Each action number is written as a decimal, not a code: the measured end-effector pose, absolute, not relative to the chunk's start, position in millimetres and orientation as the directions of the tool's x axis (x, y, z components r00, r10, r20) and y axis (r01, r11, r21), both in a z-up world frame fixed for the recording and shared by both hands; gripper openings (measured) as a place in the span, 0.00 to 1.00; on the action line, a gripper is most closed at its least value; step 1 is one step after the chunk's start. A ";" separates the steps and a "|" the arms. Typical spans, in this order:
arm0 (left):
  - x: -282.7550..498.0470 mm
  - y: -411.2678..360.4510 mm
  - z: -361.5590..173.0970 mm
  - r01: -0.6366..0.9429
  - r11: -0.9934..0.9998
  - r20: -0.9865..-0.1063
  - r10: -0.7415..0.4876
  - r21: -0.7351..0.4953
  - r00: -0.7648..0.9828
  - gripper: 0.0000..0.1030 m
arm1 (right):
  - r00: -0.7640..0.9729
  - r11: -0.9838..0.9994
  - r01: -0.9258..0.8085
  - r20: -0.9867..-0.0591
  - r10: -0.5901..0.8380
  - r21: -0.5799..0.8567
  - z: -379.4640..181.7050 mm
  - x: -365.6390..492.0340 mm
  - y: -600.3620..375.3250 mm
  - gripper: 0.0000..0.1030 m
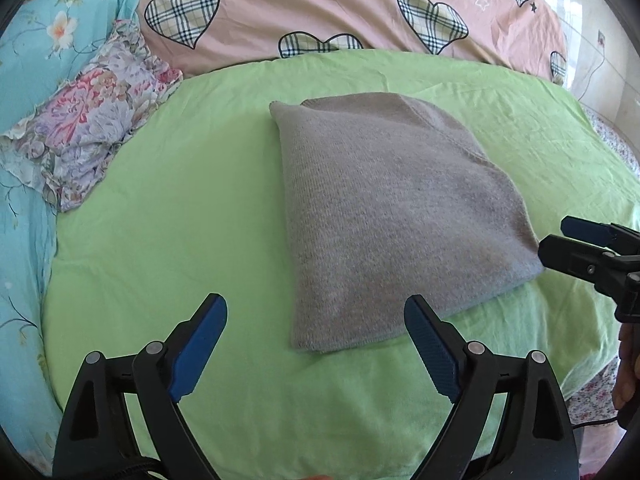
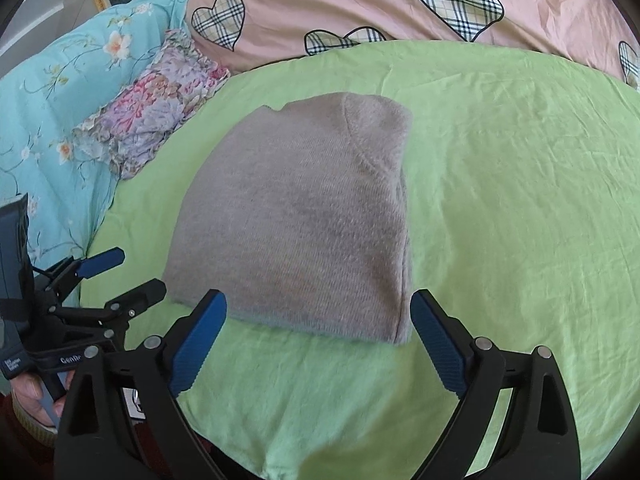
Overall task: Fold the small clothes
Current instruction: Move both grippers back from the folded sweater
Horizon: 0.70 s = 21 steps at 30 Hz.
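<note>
both grippers' bases are cropped; folded grey sweater [image 1: 392, 216] fully visible.

Likely home bedroom: green sheet [image 1: 200, 208], heart-print quilt [image 1: 320, 8], floral pillow [image 1: 92, 120].

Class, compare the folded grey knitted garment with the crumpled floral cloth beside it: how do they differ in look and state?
The folded grey knitted garment is one plain colour; the crumpled floral cloth is patterned in pink and purple. The garment lies flat in a neat folded block; the cloth is bunched, with a frilly edge. The garment sits mid-way on the green sheet; the cloth lies at the sheet's edge. Both rest untouched by either gripper.
</note>
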<state>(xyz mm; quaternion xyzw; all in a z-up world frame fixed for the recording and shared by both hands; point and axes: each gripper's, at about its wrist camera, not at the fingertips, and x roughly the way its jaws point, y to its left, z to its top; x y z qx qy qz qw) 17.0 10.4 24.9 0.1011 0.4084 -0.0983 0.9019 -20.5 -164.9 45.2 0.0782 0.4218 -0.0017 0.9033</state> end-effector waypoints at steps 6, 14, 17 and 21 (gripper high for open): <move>25.6 3.6 23.1 0.226 0.964 -0.758 -0.041 0.142 0.651 0.91 | 0.658 0.986 0.063 -0.750 0.073 0.152 49.4 -10.2 -168.0 0.93; 35.3 5.4 22.6 0.168 0.971 -0.752 0.019 0.172 0.658 0.91 | 0.641 0.986 0.043 -0.761 0.096 0.160 43.9 -3.0 -165.1 0.94; 35.5 6.3 21.9 0.157 0.971 -0.750 0.030 0.177 0.660 0.91 | 0.638 0.984 0.040 -0.763 0.107 0.171 40.6 -2.1 -165.6 0.94; 38.8 7.8 20.5 0.148 0.974 -0.755 0.035 0.173 0.655 0.91 | 0.633 0.985 0.023 -0.765 0.120 0.173 39.2 -0.9 -164.2 0.94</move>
